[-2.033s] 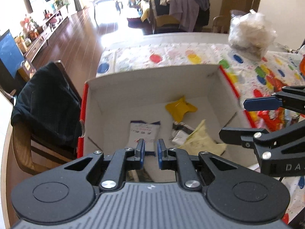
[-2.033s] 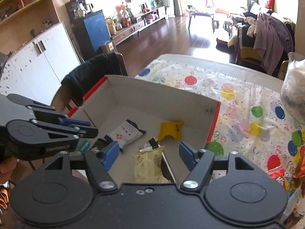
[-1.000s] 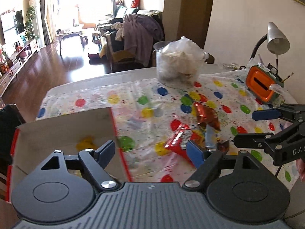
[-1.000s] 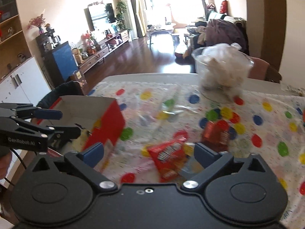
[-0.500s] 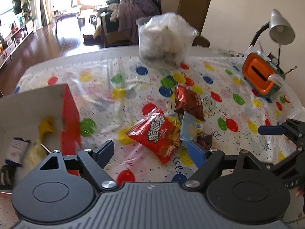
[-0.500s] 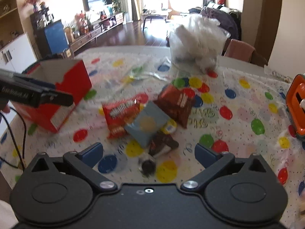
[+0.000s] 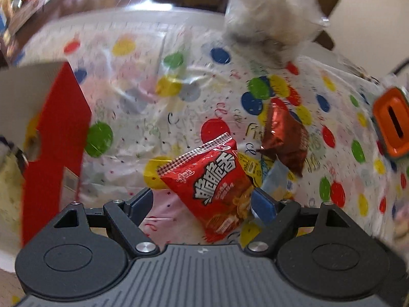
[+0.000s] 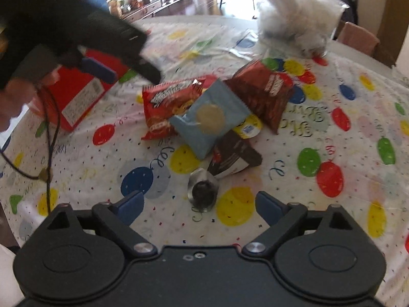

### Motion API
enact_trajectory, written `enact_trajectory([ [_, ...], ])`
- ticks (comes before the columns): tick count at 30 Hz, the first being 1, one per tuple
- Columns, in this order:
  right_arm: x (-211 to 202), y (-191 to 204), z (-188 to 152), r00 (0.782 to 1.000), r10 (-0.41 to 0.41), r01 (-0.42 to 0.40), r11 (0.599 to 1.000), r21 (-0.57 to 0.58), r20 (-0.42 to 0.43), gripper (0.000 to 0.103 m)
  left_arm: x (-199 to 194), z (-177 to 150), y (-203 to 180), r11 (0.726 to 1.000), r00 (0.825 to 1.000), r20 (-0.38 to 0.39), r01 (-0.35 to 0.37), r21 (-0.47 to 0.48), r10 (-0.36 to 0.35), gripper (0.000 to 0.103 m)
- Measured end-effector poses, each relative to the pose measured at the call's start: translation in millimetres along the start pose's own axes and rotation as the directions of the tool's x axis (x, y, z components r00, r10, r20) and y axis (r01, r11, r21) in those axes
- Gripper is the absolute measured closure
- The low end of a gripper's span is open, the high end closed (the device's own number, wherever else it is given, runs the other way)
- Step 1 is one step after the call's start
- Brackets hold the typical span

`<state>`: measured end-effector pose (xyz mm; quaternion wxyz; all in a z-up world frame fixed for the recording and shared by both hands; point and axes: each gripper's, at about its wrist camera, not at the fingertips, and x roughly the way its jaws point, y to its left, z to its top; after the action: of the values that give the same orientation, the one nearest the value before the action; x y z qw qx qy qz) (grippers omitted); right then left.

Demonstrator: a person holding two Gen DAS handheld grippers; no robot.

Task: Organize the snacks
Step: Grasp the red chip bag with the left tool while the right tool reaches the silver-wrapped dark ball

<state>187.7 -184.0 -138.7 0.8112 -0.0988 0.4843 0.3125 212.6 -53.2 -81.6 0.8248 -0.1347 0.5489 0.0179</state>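
Note:
A pile of snacks lies on the dotted tablecloth. A red snack bag (image 7: pixel 217 181) (image 8: pixel 166 102) lies between the open fingers of my left gripper (image 7: pixel 204 202), close above it. Beside it are a light blue cookie packet (image 8: pixel 209 117) (image 7: pixel 277 176), a dark red foil bag (image 8: pixel 263 92) (image 7: pixel 286 133), a brown packet (image 8: pixel 232 156) and a small clear-wrapped dark sweet (image 8: pixel 202 189). My right gripper (image 8: pixel 199 207) is open and empty, just above the clear-wrapped sweet. The left gripper shows blurred in the right wrist view (image 8: pixel 122 58). The red cardboard box (image 7: pixel 61 138) (image 8: pixel 79 94) stands at the left.
A clear container of white stuff (image 7: pixel 271 10) (image 8: pixel 299 15) stands at the far side of the table. An orange device (image 7: pixel 392 122) sits at the right edge. A black cable (image 8: pixel 48 153) hangs from the left hand over the table.
Both grippers have dropped closer to the snack pile. The left one now has the red bag between its open fingers. The right one has come down over the clear-wrapped sweet.

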Motion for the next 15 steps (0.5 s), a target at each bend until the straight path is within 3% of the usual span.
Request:
enact_trajectory([
  [7,25,-6,8,0.998,0.022,-0.022,1.000,-0.006,-0.053,0.026,38,19,1,0.991,0.996,-0.086,-0.027,-0.129,0.016,0.019],
  [15,40,5,9,0.997,0.017,-0.025,0.994,-0.106,-0.079,0.036,56,31,-6,0.985,0.992,-0.120,-0.062,-0.158,0.043,0.019],
])
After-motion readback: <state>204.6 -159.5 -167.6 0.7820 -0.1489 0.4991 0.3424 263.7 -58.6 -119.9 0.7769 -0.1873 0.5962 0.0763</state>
